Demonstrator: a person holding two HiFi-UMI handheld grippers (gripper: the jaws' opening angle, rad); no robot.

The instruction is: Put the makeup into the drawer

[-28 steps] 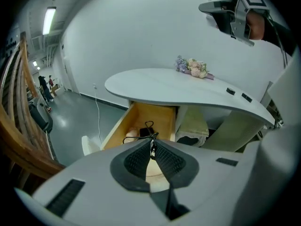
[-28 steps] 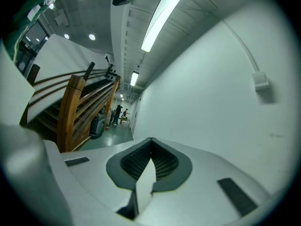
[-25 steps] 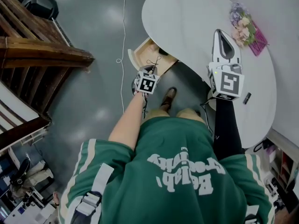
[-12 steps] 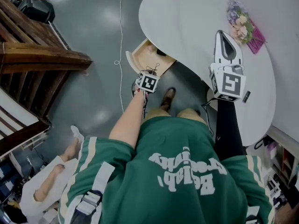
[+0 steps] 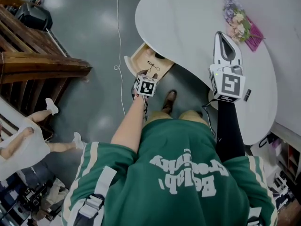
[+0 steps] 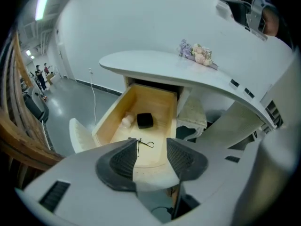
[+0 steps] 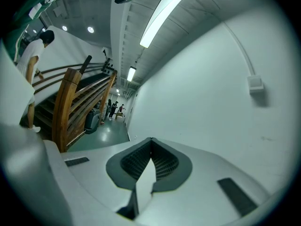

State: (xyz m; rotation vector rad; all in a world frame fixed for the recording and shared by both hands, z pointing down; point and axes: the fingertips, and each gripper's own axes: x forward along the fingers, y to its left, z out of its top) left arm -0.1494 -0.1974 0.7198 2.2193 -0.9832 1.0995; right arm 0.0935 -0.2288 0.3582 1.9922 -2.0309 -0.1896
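Under the white table [image 5: 188,27] a wooden drawer [image 6: 113,114] stands pulled open. Inside lie a black compact [image 6: 145,120], a pale round piece [image 6: 127,122] and a thin black looped wire [image 6: 143,144]. My left gripper [image 6: 151,147] points steeply down at the drawer's near end [image 5: 146,73]. Its jaws have just been opening and stand apart with nothing between the pads; the wire lies just past the left fingertip. My right gripper [image 5: 222,36] hovers level over the table, shut and empty, its pads meeting [image 7: 150,146].
A bunch of flowers [image 5: 240,25] lies at the table's far side. A small black item [image 5: 248,96] sits near the table's front edge. A wooden staircase [image 5: 37,55] is at the left, a white cable [image 5: 117,32] runs over the floor, and a person [image 5: 19,142] passes at lower left.
The left gripper's jaws have opened over the drawer, and the thin black wire now lies free in it. A person has walked into view at lower left. The right gripper stayed put.
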